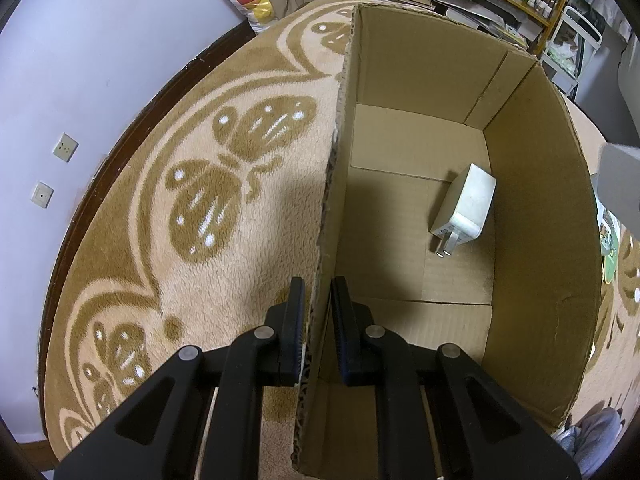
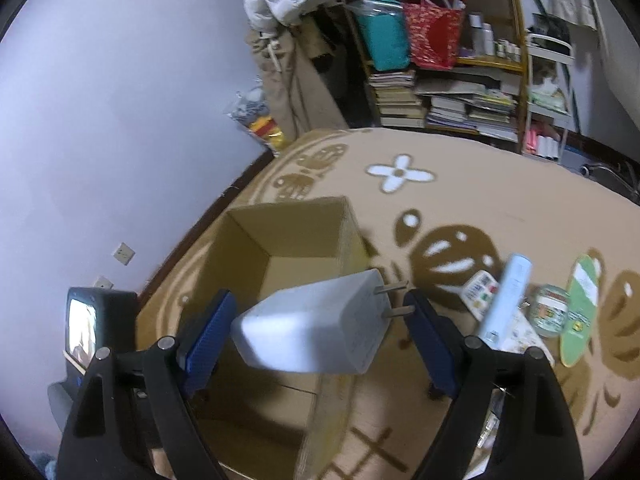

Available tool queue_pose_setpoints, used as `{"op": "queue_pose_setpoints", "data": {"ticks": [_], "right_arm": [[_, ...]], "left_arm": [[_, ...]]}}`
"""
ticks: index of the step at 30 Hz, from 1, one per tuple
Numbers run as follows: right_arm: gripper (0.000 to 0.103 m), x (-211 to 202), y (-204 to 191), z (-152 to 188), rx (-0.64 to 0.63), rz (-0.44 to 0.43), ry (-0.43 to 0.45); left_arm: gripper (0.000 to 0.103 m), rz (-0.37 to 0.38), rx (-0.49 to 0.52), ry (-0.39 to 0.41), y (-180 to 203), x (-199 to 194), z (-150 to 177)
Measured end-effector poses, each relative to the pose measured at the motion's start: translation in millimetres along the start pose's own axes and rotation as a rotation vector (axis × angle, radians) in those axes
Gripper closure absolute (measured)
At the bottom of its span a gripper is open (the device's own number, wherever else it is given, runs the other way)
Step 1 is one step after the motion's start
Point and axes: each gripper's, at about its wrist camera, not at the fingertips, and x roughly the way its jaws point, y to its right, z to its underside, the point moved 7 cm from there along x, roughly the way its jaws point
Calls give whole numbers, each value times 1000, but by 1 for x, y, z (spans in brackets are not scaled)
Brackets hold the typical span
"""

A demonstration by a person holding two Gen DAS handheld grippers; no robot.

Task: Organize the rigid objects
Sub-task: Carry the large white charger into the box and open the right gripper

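An open cardboard box stands on the patterned rug. My left gripper is shut on the box's left wall, one finger outside, one inside. A white plug adapter lies on the box floor by the right wall. In the right wrist view, my right gripper is open above the box. A second white plug adapter is between the fingers, touching neither, prongs pointing right, blurred.
On the rug to the right lie a white remote, a pale blue remote, a small jar and a green finger skateboard. A bookshelf stands at the back. A lilac wall runs on the left.
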Motion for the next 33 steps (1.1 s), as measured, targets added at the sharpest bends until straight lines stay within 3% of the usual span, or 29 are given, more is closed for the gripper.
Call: {"op": "queue_pose_setpoints", "data": {"ticks": [6,14,21,27,30,33], "right_arm": [[13,17,-14,-1,-23,-39,2],[13,39,-19,6,-61,-3,-33],[13,40,-24,9,-130,46,-42],[13,22,-22,-8,-80,36,11],[0,14,-17,-14,-82,65,23],[0,3,-9,-17,-92,98,47]], "left_arm": [[91,7,-3,-1,0,0,1],[91,18,-13,-4,0,1,2],[91,28,-14,-5,-1,0,2],[90,20,-20,-15,-3,2,3],[91,33,-24,-21,-3,3,4],[91,14,-17,-23,-3,5,5]]}}
